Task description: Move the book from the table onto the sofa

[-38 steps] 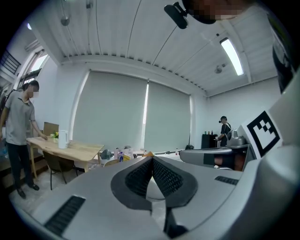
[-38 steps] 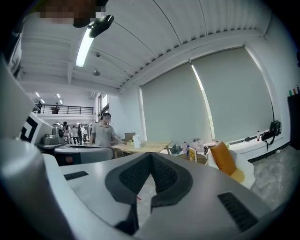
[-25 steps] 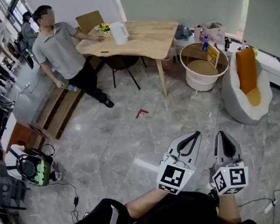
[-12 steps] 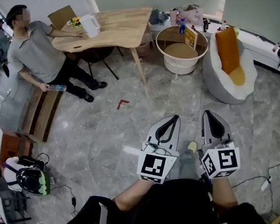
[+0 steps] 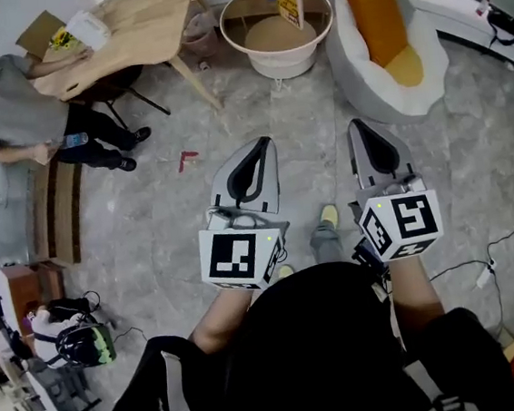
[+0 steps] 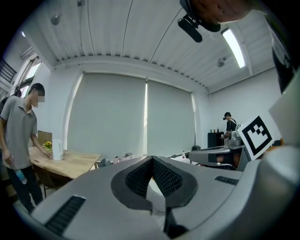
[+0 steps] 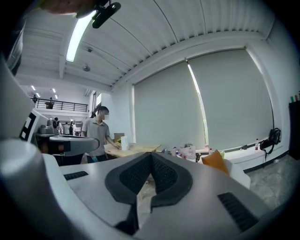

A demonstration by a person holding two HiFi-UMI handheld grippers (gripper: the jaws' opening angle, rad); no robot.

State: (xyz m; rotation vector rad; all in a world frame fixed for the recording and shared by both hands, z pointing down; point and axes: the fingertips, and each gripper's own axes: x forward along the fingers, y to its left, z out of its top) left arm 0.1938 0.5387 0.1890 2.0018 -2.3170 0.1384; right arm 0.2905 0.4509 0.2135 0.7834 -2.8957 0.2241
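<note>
Wooden tabletop point(image 5: 142, 20) carries a white jug point(image 5: 89, 30) and yellow flowers point(image 5: 62, 38) at one end. Grey marbled floor point(image 5: 150, 229) bears a small red marker point(image 5: 187, 158).

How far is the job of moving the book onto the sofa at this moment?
Done: nothing visible; the sofa holds only an orange cushion. In hand: nothing; the left gripper and right gripper are shut and empty, above the floor, short of the wooden table. Left: reach the table, grip the book, which I cannot make out, and carry it over.
</note>
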